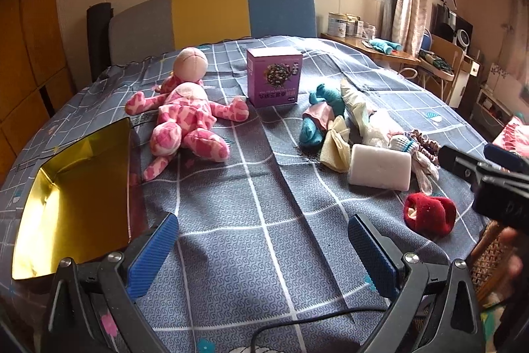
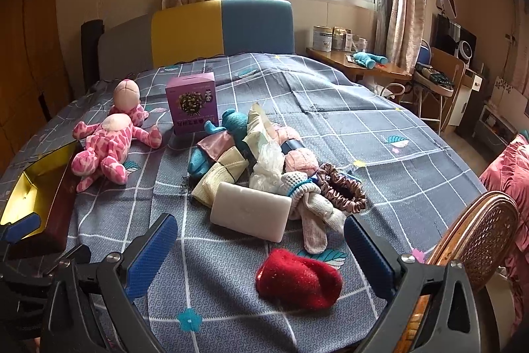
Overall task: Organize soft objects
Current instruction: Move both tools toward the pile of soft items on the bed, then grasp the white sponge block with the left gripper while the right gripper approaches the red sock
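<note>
Both sets of jaws stand spread with nothing between them: our right gripper (image 2: pixel 261 248) hovers over the red knitted sock (image 2: pixel 299 282), and our left gripper (image 1: pixel 263 245) hangs above bare bedsheet (image 1: pixel 264 194). Just beyond the sock lie the white sponge block (image 2: pixel 250 210) and a heap of socks and cloths (image 2: pixel 264 154). Well left of it sits the open gold-lined box (image 1: pixel 76 187), probably the bin for them.

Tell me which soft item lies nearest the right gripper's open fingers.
The red knitted item, lying alone between the right gripper fingers' line of reach. The white sponge block and the sock pile sit farther back.
</note>
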`<action>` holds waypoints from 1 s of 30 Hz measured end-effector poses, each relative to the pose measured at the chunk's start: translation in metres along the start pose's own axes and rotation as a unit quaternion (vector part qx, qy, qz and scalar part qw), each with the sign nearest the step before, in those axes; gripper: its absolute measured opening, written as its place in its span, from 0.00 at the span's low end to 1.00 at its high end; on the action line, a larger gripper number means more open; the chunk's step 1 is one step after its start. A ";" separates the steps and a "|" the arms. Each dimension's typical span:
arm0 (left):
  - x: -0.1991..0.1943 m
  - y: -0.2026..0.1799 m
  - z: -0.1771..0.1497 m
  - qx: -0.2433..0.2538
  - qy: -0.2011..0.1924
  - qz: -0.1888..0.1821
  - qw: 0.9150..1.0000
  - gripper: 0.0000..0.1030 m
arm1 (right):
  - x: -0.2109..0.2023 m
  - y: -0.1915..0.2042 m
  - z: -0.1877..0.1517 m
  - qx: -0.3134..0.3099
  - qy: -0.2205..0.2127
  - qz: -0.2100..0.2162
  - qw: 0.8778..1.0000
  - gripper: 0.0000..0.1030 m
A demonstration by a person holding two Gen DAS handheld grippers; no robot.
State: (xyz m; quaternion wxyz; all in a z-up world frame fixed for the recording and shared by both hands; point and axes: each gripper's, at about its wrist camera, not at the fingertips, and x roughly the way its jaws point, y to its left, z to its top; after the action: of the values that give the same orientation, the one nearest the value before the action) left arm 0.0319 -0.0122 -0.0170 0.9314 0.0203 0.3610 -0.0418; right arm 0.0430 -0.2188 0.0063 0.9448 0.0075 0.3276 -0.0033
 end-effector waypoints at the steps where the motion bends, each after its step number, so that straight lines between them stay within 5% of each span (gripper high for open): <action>1: 0.001 -0.002 0.001 0.004 0.001 -0.001 1.000 1.00 | -0.001 -0.004 0.003 0.001 -0.001 -0.002 1.000 1.00; 13: 0.029 -0.026 0.017 0.049 0.041 -0.019 0.998 1.00 | -0.003 -0.062 0.020 0.025 0.006 -0.030 0.999 1.00; 18: 0.050 -0.029 0.026 0.025 0.085 -0.074 0.993 1.00 | 0.001 -0.082 0.018 0.043 0.014 -0.035 0.998 1.00; 25: 0.080 -0.039 0.047 -0.055 0.141 -0.158 0.976 0.99 | 0.002 -0.101 0.014 0.064 0.019 -0.032 0.997 1.00; 30: 0.110 -0.057 0.058 -0.108 0.188 -0.203 0.955 0.85 | 0.007 -0.108 0.008 0.076 0.026 -0.027 0.996 1.00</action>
State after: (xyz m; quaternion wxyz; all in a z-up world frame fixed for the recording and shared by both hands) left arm 0.1461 -0.0796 -0.0488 0.8149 -0.1469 0.5288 -0.1863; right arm 0.0527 -0.3270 0.0072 0.9321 0.0707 0.3513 -0.0535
